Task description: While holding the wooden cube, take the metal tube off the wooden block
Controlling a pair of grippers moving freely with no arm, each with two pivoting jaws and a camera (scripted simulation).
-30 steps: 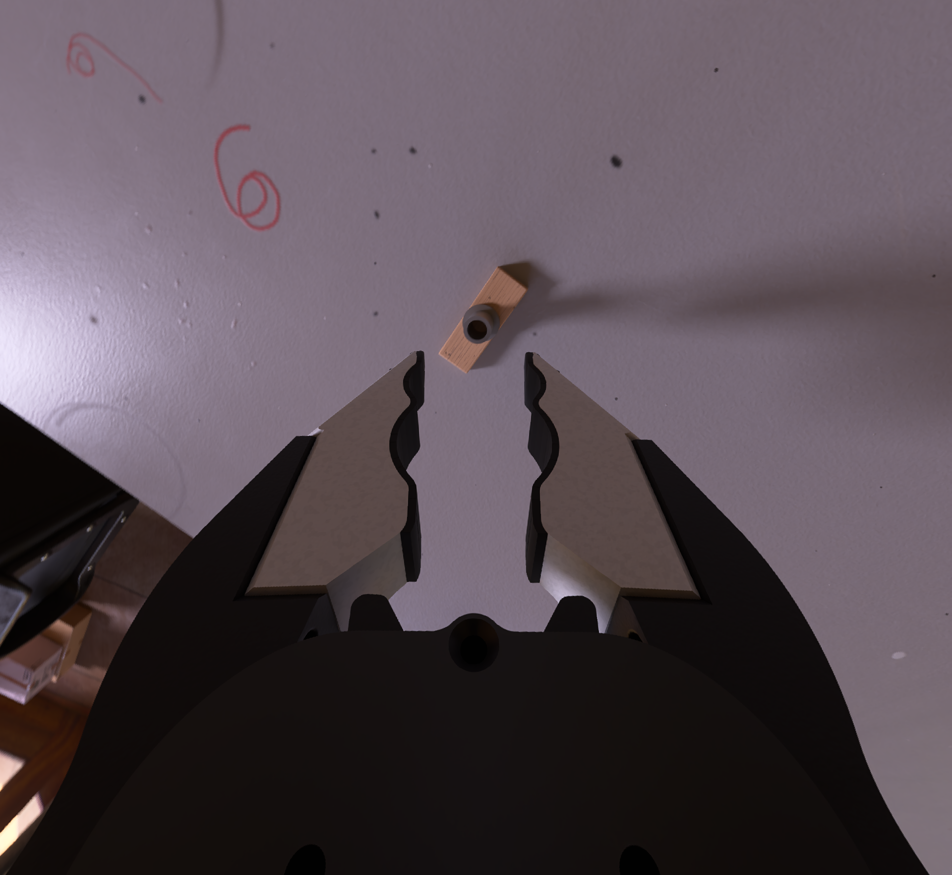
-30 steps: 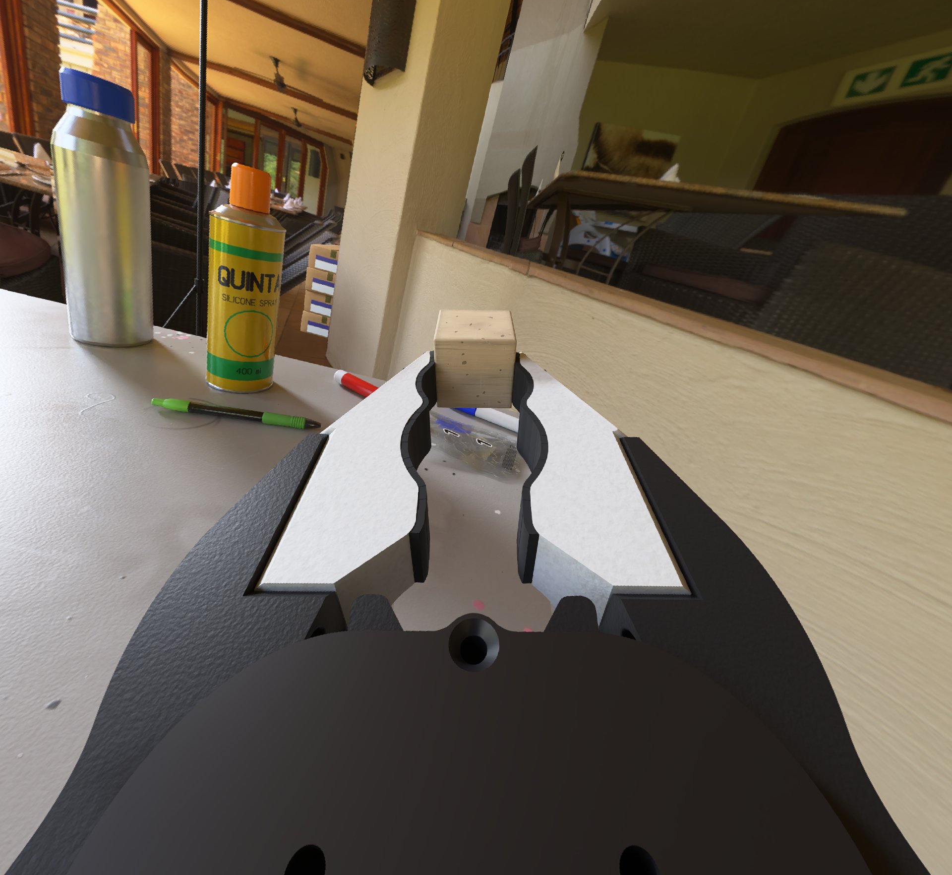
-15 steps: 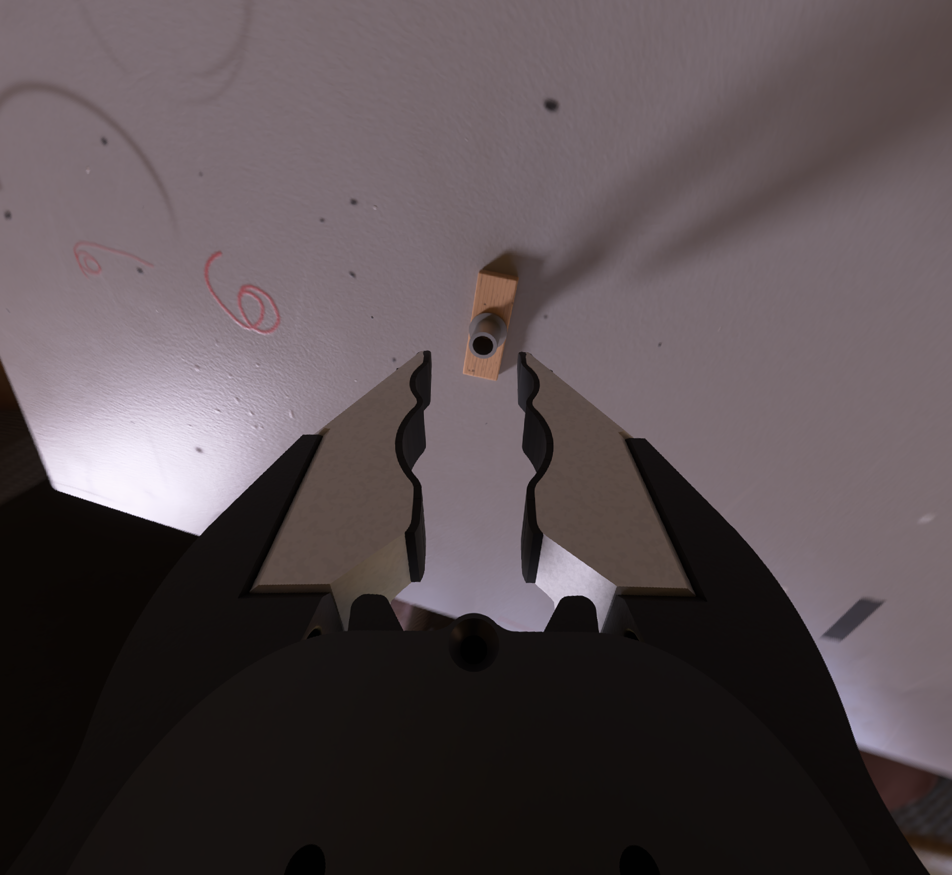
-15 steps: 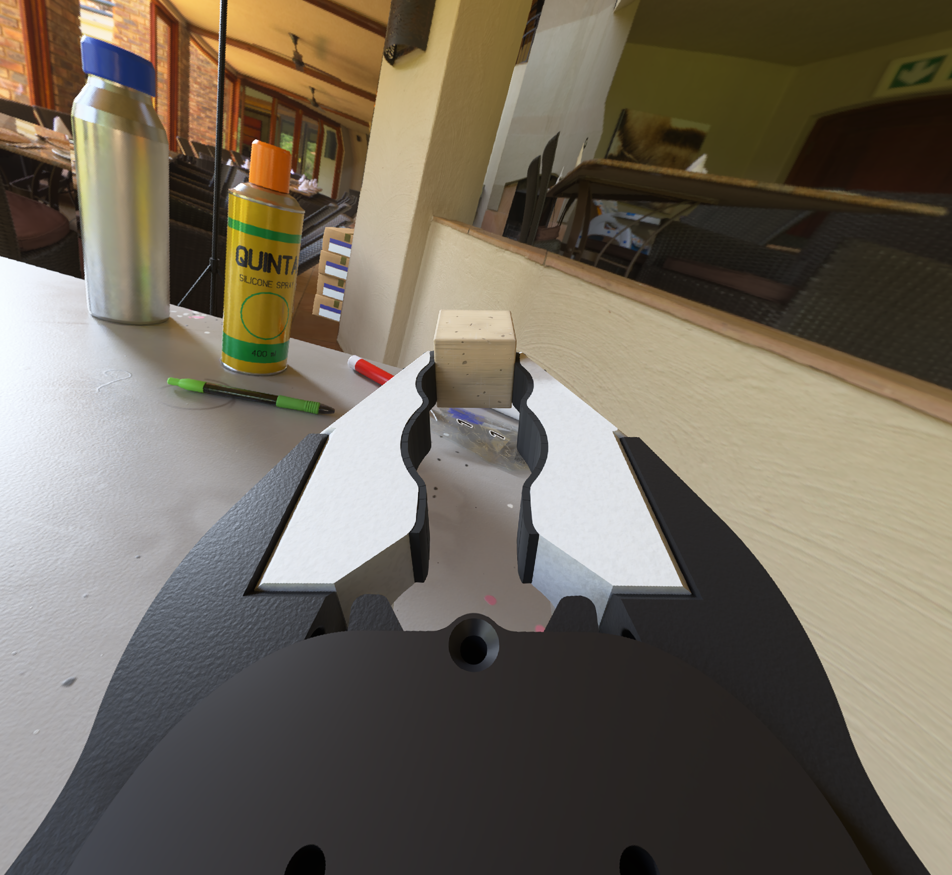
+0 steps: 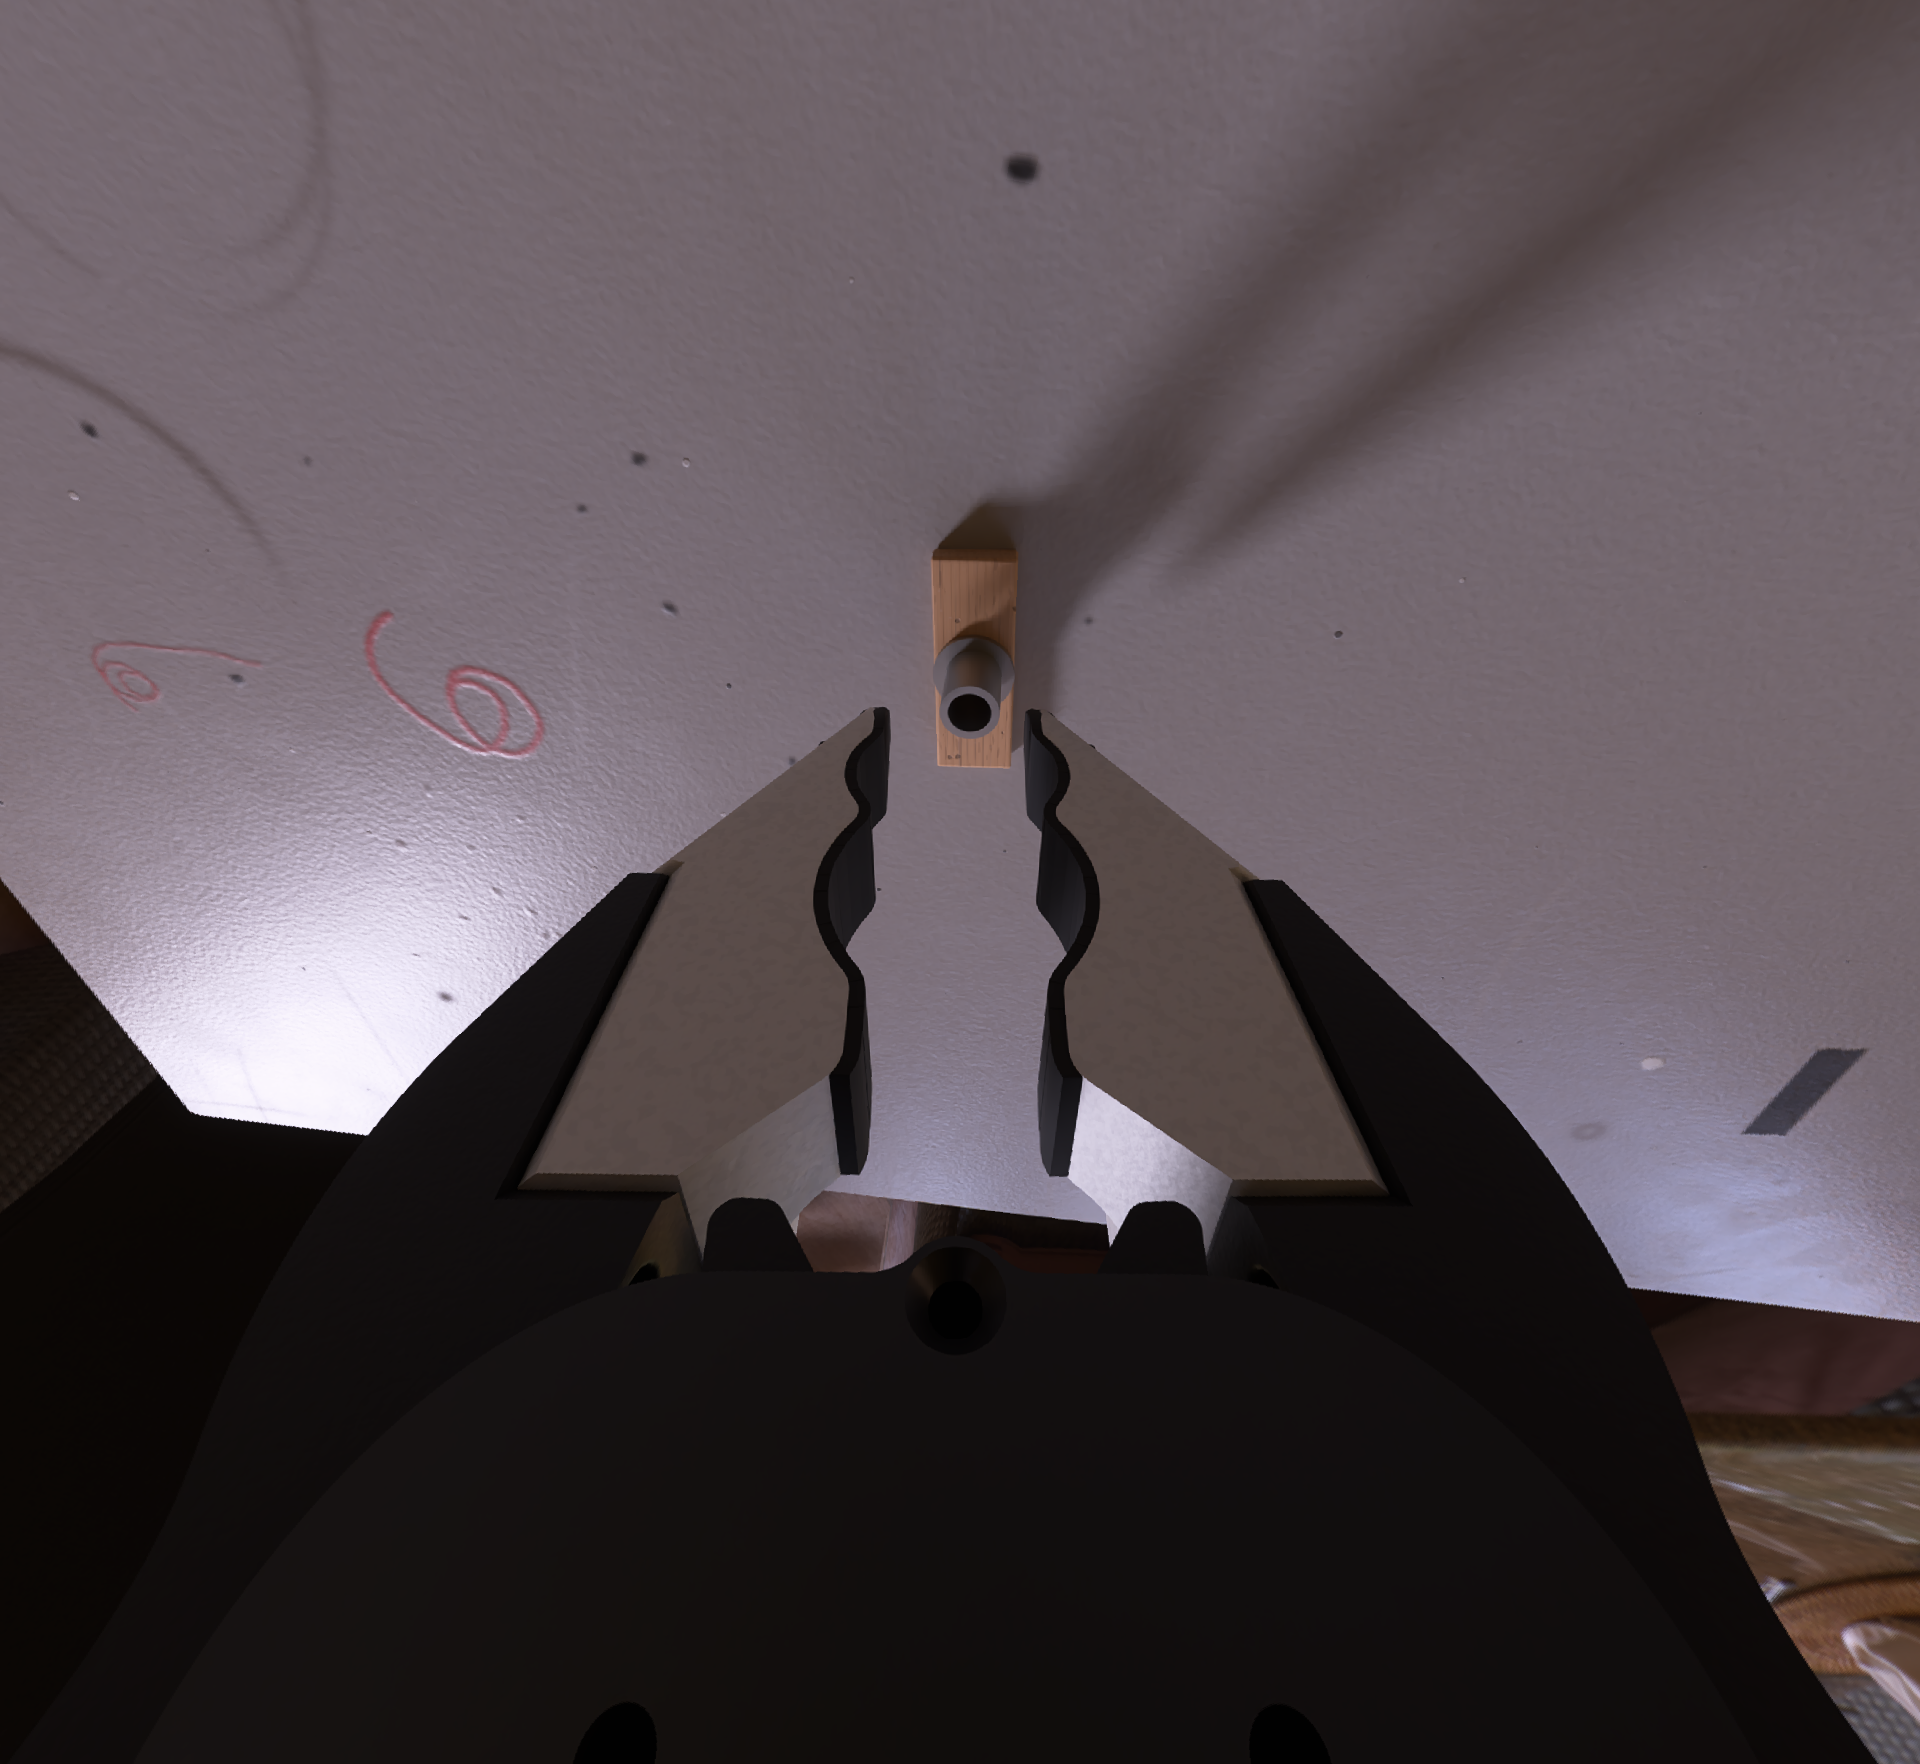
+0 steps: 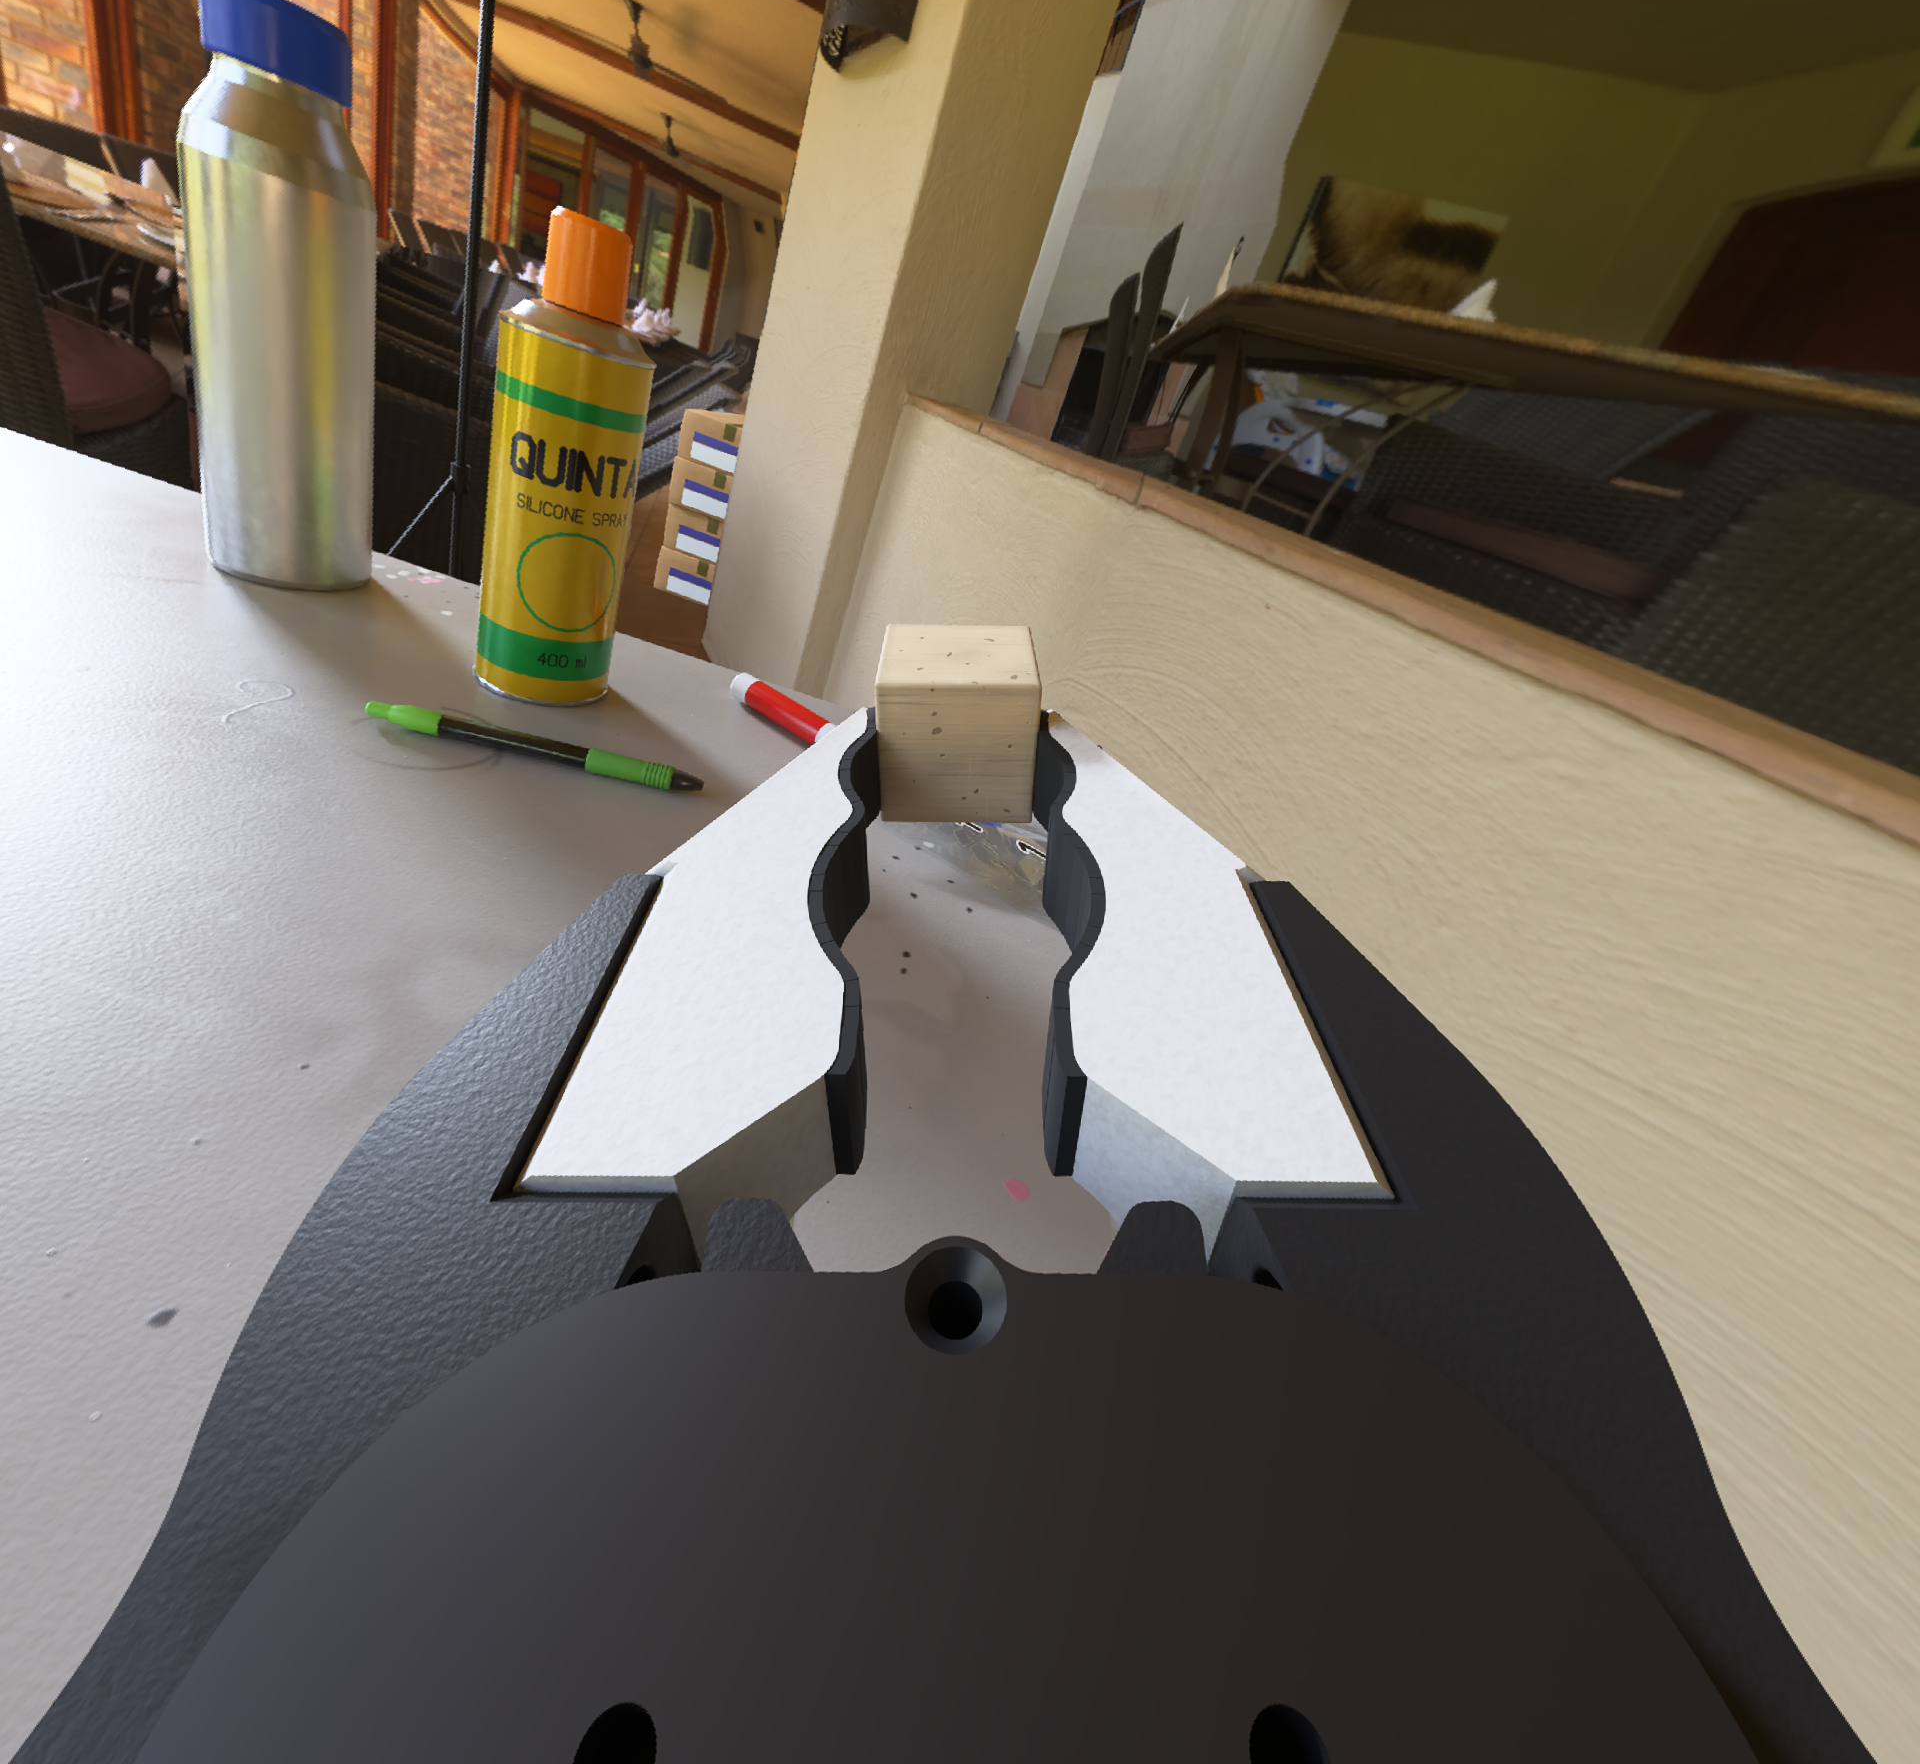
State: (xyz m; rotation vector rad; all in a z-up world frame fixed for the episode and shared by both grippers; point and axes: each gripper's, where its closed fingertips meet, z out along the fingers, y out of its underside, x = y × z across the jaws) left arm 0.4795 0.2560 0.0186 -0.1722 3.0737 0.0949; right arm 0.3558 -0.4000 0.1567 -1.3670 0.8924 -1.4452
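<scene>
My two hand-held grippers over the grey counter [image 5: 1351, 260].

At frame centre my left hand-held gripper [image 5: 956, 738] hangs open above the wooden block [image 5: 972, 592], whose upright metal tube [image 5: 972, 702] shows just beyond my fingertips; my right hand-held gripper [image 6: 956, 758] clamps the wooden cube [image 6: 957, 722] mid-frame, spray can [image 6: 561, 488] at upper left.

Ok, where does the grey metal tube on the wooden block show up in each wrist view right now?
Left wrist view: the grey metal tube stands at centre on the flat wooden block, just beyond the open jaws of the left gripper.
Right wrist view: not in it; the right gripper grips the pale wooden cube.
Shared landmark: the speckled grey tabletop.
</scene>
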